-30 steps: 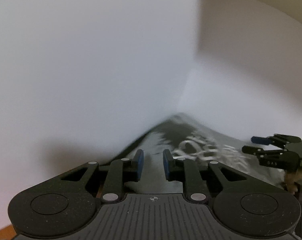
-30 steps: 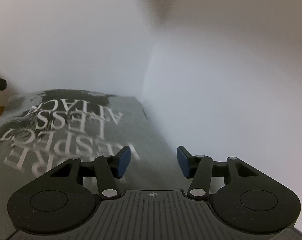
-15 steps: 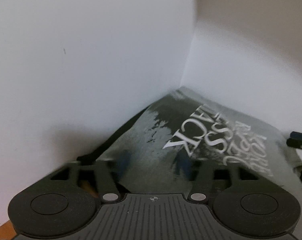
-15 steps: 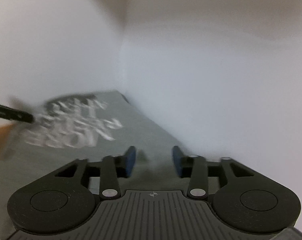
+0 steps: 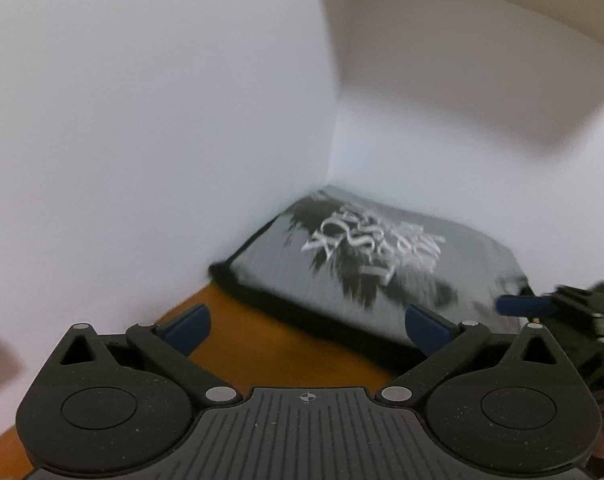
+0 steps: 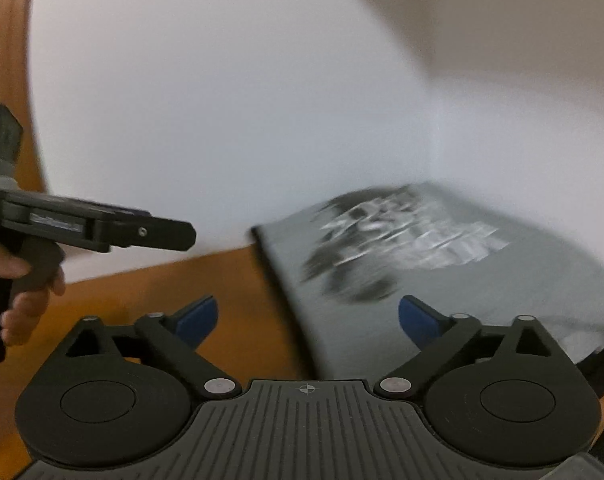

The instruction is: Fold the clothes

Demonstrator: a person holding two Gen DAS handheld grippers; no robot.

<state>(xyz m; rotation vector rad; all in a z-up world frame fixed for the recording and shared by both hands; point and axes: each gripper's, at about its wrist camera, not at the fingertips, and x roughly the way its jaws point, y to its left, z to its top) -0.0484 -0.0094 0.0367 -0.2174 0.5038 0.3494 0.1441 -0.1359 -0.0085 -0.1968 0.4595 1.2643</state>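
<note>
A folded grey T-shirt with white lettering on a black print lies flat on the wooden top, pushed into a white corner. My left gripper hangs back from the shirt's near edge. Its jaws are opening wide and no cloth is between them. In the right wrist view the T-shirt lies ahead and to the right. My right gripper is opening too, over the shirt's left edge and gripping nothing. The left gripper shows side-on at the left, and the right gripper at the right edge.
Two white walls meet in a corner right behind the shirt. The orange-brown wooden top is bare in front and to the shirt's left. A person's hand holds the left gripper's handle.
Both grippers have drawn back from the shirt and spread their jaws wide, letting go of the cloth. The shirt now lies farther off in the corner, and the wooden top has come into view.
</note>
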